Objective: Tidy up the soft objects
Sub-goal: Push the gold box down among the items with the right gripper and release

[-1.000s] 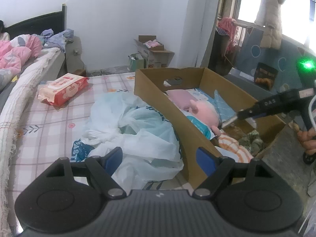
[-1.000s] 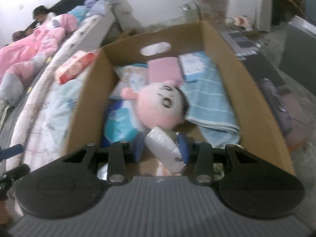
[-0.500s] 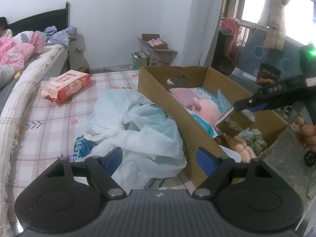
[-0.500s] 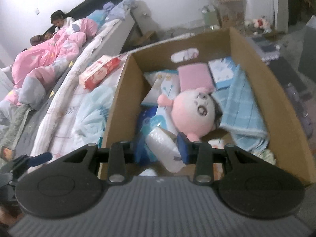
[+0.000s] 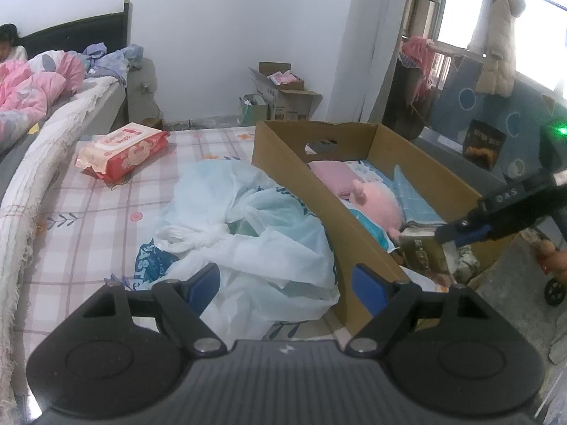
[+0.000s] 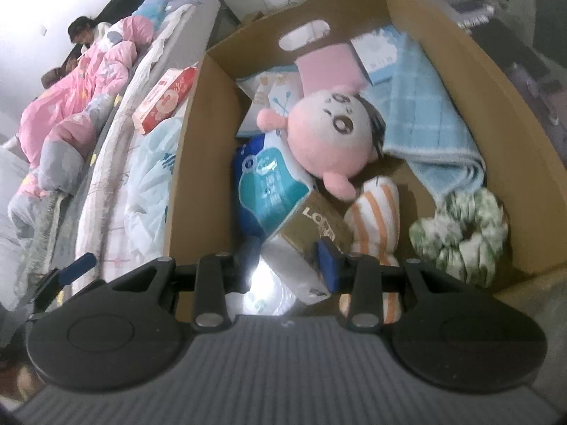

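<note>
sitting on the checked bedsheet point(image 5: 88, 219), the cardboard box point(image 6: 514, 134) runs its long axis from the right wrist camera's 6 o'clock up to 12 o'clock, and it already holds a blue towel point(image 6: 425, 106) at 1 o'clock, a pink plush toy point(image 6: 329, 131) near the middle, and a teal-and-white soft pack point(image 6: 273, 184) at 10 o'clock of the gripper tips. smaller, at the near end, lie an orange-striped cloth point(image 6: 375, 212) and a green-and-white scrunchie point(image 6: 460, 233) at 2 o'clock.

the right gripper point(image 6: 287, 258) is clamped on a small tissue pack point(image 6: 301, 244) with an olive-brown top; the pack's long axis slants from 7 o'clock to 1 o'clock and its far corner hangs just over the soft pack and beside the striped cloth. the free floor of the box seems to lie straight below the pack, so the release probably needs only a short drop.

the left gripper point(image 5: 283, 283) hovers with fingers apart and nothing between them over the crumpled plastic bag point(image 5: 248, 233); the box lies at its 2 o'clock, so the right hand is clearly the nearer one. a red wipes pack point(image 5: 124, 148) lies at 10 o'clock, well apart.
</note>
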A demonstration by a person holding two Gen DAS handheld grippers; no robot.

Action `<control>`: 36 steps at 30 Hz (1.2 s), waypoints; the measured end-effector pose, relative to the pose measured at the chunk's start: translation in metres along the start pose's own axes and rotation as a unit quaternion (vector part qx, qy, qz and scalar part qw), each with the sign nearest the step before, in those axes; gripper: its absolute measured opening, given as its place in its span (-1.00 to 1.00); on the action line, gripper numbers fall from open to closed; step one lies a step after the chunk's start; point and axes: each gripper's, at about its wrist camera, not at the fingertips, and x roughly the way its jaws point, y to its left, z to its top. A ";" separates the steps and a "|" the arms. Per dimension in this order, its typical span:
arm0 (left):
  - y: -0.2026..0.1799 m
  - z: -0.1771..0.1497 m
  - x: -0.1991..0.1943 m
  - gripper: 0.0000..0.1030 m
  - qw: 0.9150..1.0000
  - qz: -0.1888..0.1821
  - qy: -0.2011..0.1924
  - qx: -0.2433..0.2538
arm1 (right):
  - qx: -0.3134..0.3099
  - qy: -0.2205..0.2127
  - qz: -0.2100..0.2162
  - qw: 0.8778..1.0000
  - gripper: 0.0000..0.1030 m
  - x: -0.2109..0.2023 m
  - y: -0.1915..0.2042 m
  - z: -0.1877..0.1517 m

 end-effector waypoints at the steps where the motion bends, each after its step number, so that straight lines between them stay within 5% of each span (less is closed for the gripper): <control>1: 0.000 0.000 0.001 0.61 1.000 -0.001 0.001 0.000 | 0.003 0.001 0.001 1.000 -0.32 0.000 -0.001 -0.001; 12: 0.000 -0.002 -0.004 0.61 1.000 0.004 -0.001 0.000 | 0.007 0.048 -0.034 0.998 -0.34 0.051 -0.010 0.008; 18: 0.005 0.000 -0.003 0.61 1.000 0.010 0.001 -0.005 | -0.040 0.039 -0.109 0.992 -0.29 0.052 -0.005 0.008; 27: -0.001 -0.002 -0.001 0.61 1.000 0.001 0.005 0.003 | -0.045 -0.032 -0.087 0.995 -0.21 0.019 0.000 0.019; 31: -0.001 -0.002 -0.002 0.61 1.000 0.003 0.004 0.002 | -0.041 -0.018 -0.077 0.996 -0.46 0.031 -0.003 0.019; 36: 0.001 -0.003 -0.002 0.61 1.000 0.006 0.006 -0.003 | -0.044 0.001 -0.042 0.998 -0.52 0.045 0.004 0.012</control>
